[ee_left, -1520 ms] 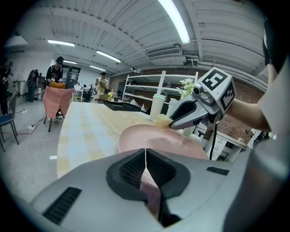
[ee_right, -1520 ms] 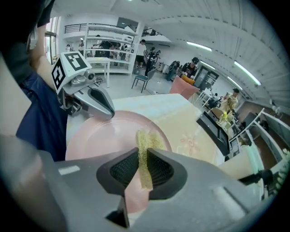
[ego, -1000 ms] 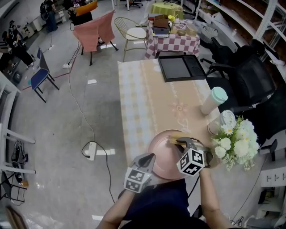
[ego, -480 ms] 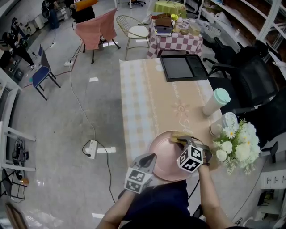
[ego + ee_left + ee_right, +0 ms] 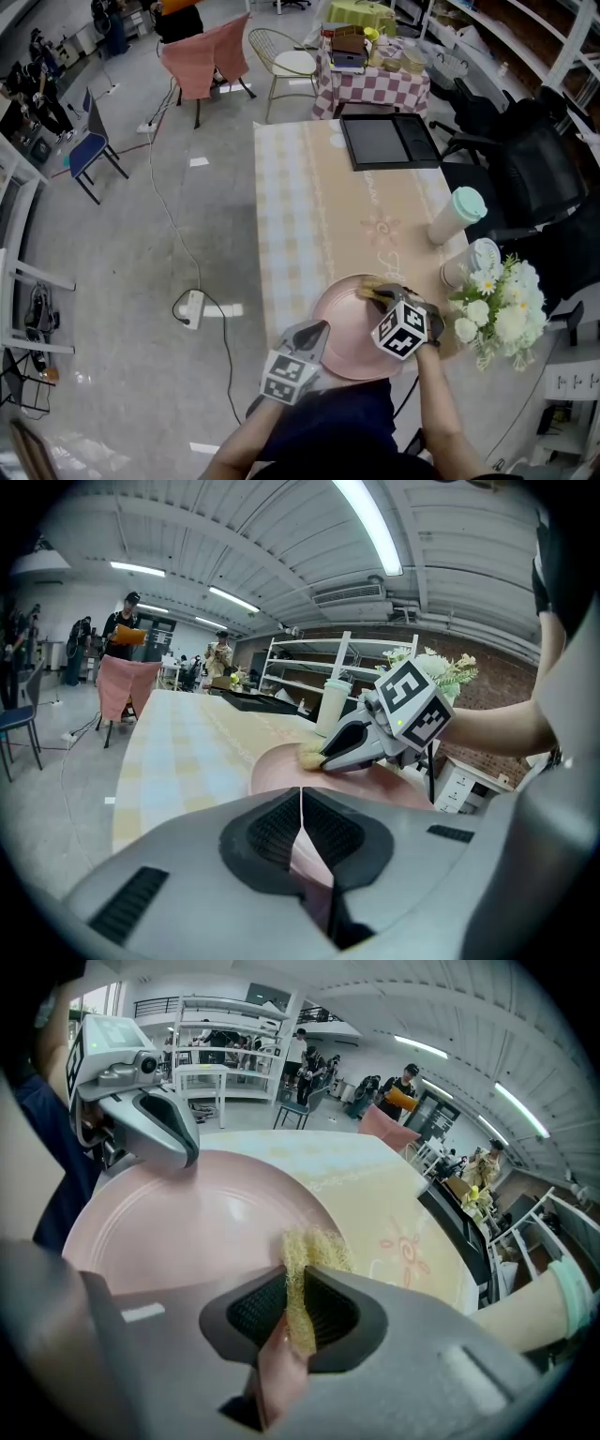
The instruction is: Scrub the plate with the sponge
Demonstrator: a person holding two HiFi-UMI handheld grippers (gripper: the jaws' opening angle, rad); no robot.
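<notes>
A round pink plate point(image 5: 349, 323) lies at the near end of the long table, also seen as the pink plate point(image 5: 187, 1222) and the plate point(image 5: 281, 766). My left gripper point(image 5: 314, 330) is shut on the plate's near left rim, the jaws pinching its edge point(image 5: 302, 841). A yellow fibrous sponge point(image 5: 305, 1260) is squeezed in my right gripper point(image 5: 298, 1309), which is shut on it and presses it onto the plate's far right part. From the head view the sponge point(image 5: 367, 284) shows just past the right gripper point(image 5: 382, 293). In the left gripper view the sponge point(image 5: 309, 753) sticks out of the right gripper's tips.
A mint-lidded cup point(image 5: 452, 216), a white lidded container point(image 5: 469, 260) and a bunch of white flowers point(image 5: 497, 309) stand to the right of the plate. A black tray point(image 5: 389, 142) lies at the table's far end. Black office chairs point(image 5: 525, 159) stand on the right; a cable and power strip point(image 5: 192, 305) lie on the floor.
The right gripper with the sponge has shifted only slightly on the plate's far right part. The left gripper keeps its hold on the rim.
</notes>
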